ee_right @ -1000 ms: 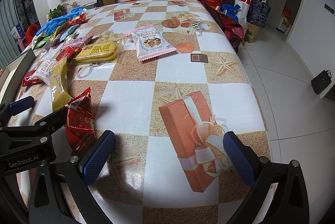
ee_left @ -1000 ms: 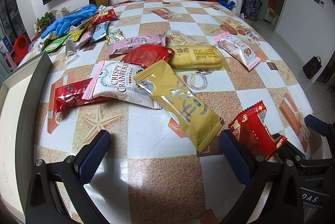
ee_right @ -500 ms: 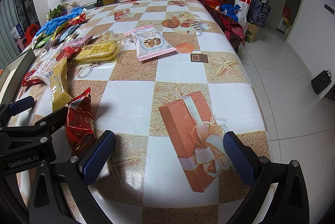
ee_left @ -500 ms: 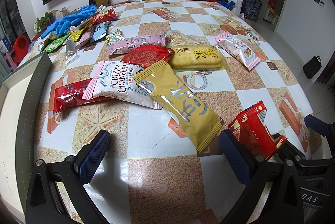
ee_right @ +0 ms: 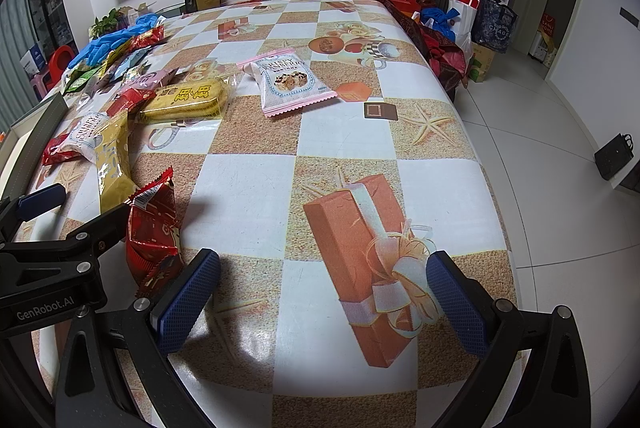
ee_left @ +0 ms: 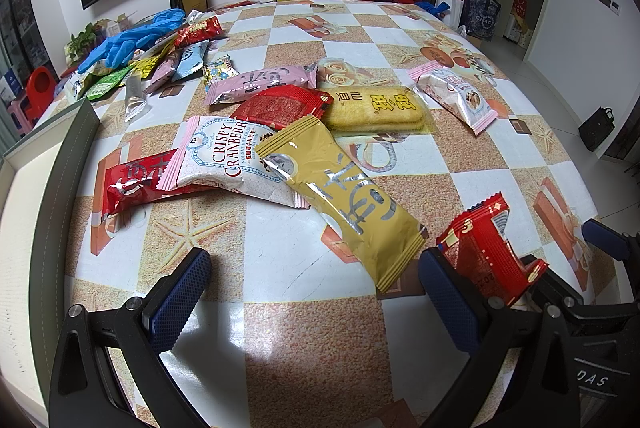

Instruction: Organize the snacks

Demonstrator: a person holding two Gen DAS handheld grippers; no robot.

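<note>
Snack packets lie scattered on the checked tablecloth. In the left wrist view a gold packet [ee_left: 344, 199] overlaps a white Crispy Cranberry packet [ee_left: 228, 155] and a red packet [ee_left: 132, 179]. Behind them are another red packet [ee_left: 280, 103], a yellow cracker pack [ee_left: 376, 107] and a pink packet [ee_left: 260, 83]. A small red packet [ee_left: 488, 252] [ee_right: 154, 228] sits crumpled between the two grippers, beside their fingers, held by neither. My left gripper [ee_left: 314, 300] is open over bare cloth. My right gripper [ee_right: 320, 304] is open above the printed gift box, with nothing between its fingers.
A grey-rimmed box [ee_left: 52, 163] with a pale inside stands at the table's left edge. More small packets and blue gloves [ee_left: 128, 39] pile up at the far left. A pink-edged nougat packet [ee_right: 288, 83] lies alone mid-table. The table's right edge [ee_right: 492, 187] drops to white floor.
</note>
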